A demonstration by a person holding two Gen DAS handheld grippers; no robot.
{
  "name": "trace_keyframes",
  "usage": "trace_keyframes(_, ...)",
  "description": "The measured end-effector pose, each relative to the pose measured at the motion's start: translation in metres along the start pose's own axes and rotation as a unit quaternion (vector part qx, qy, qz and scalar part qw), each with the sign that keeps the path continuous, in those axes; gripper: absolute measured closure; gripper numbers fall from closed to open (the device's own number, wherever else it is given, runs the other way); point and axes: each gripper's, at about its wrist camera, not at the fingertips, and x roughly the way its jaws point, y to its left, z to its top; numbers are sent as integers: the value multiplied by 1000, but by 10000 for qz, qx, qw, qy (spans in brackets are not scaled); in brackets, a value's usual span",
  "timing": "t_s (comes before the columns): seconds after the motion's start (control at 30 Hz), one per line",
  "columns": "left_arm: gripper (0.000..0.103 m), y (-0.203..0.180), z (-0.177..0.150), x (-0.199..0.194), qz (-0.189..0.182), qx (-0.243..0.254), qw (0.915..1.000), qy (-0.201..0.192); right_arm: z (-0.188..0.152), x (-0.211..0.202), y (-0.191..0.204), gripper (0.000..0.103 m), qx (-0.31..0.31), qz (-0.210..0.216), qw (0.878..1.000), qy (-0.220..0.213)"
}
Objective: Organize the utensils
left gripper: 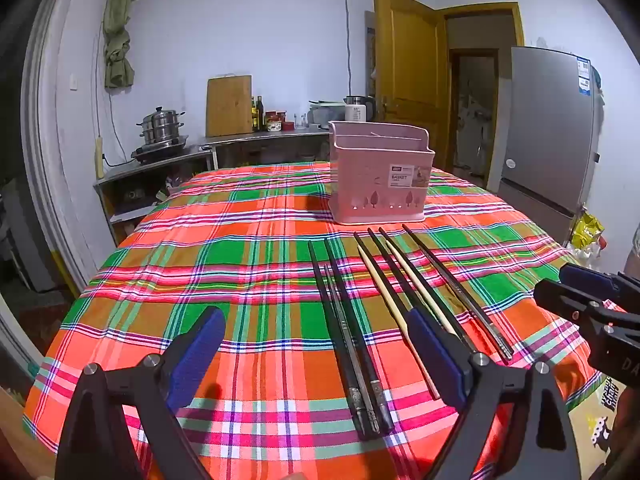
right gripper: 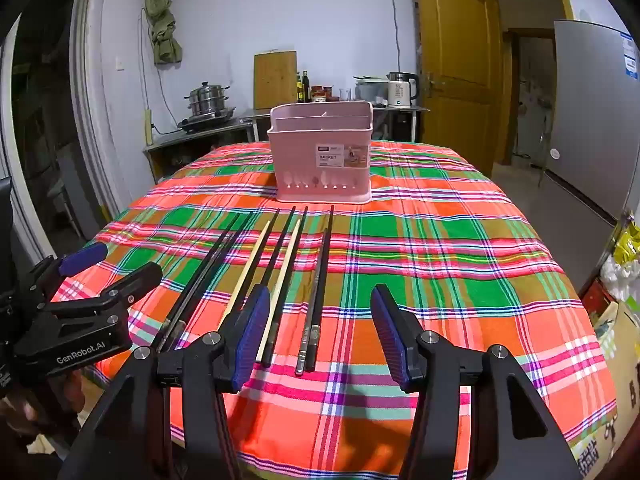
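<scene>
The left hand-held gripper (left gripper: 316,354) is hovering over the near edge of the surface (left gripper: 248,256) with its fingers spread apart, gripping nothing. The right hand-held gripper (right gripper: 320,332) is hanging likewise, fingers wide apart and empty. The chopsticks (right gripper: 276,264), black, pale wooden and metal, are lying side by side on the plaid cloth, pointing toward the far edge. The pink basket (right gripper: 322,156) is standing upright just beyond their tips, toward the far edge.
</scene>
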Motion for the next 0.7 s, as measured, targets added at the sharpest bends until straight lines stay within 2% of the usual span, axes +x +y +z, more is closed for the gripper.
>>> trace_keyframes(0.7, 10, 0, 0, -1, -21, 24, 10000, 15, 0, 0, 0, 50, 7, 5, 10000, -8)
